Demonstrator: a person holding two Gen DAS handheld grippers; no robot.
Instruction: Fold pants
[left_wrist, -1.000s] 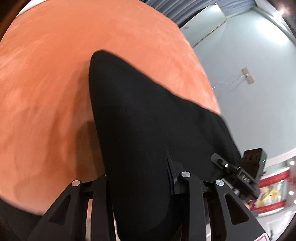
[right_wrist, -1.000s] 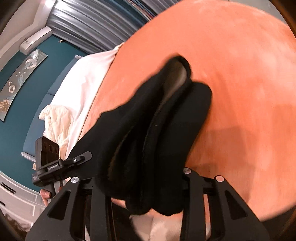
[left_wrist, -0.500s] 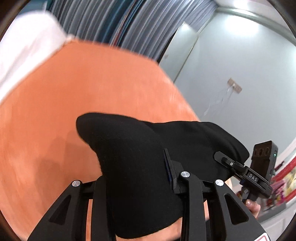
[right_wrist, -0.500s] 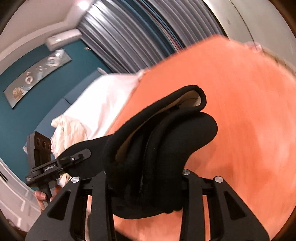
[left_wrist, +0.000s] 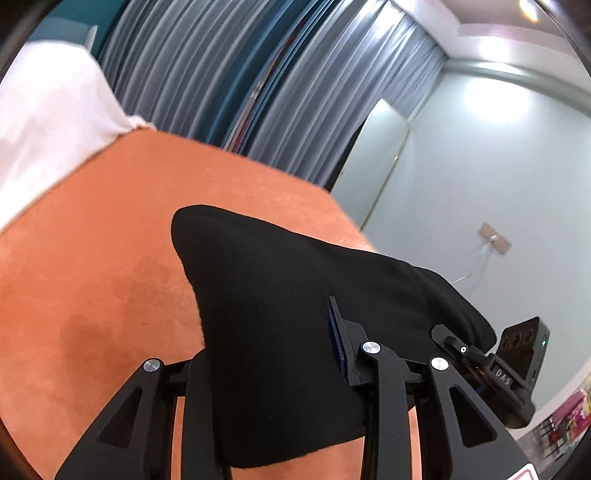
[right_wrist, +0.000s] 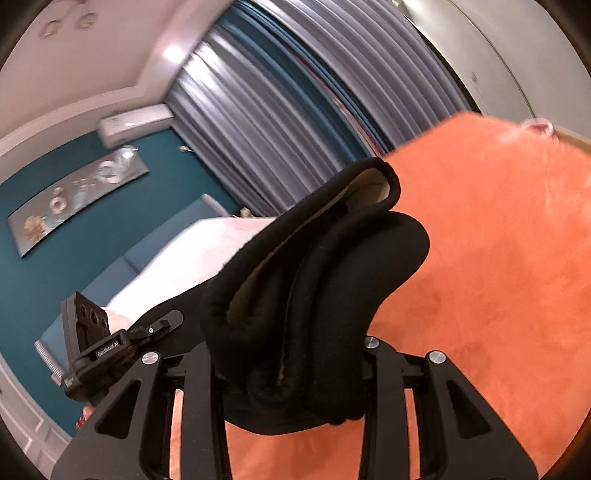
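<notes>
Left tool (left_wrist: 273, 373) pinches the black soft-knit pants (left_wrist: 280, 314) between its two matte black plastic fingers (left_wrist: 369, 373); the cloth fills the whole gap and bulges forward past the fingertips as a smooth rounded hump. A blue ribbed pad shows on the inner face of the finger on the tool's right. From the hump, the fabric stretches to the tool's right, with a stitched seam line visible, toward the other black tool body with lens holes and a green light at the far right of this view.

Right tool (right_wrist: 288, 369) is clamped on a thick bunched section of the same pants (right_wrist: 317, 295). Here the cloth is folded into several layers, with fuzzy rolled edges and a beige fleece-like lining showing inside the upper fold. The bundle sticks up and forward out of the tool, tip curled over. More black cloth runs off to the tool's left, toward the left tool's body.

Pants are held up off the orange velvety bed cover (left_wrist: 92, 280), which lies below and ahead of both tools, with soft nap and faint darker patches. White bedding (left_wrist: 48, 122) lies beyond the orange cover to the left tool's left. Grey-blue pleated curtains (right_wrist: 295, 103) hang ahead of both tools. Teal wall with a long framed picture (right_wrist: 74, 195) sits to the right tool's left.
</notes>
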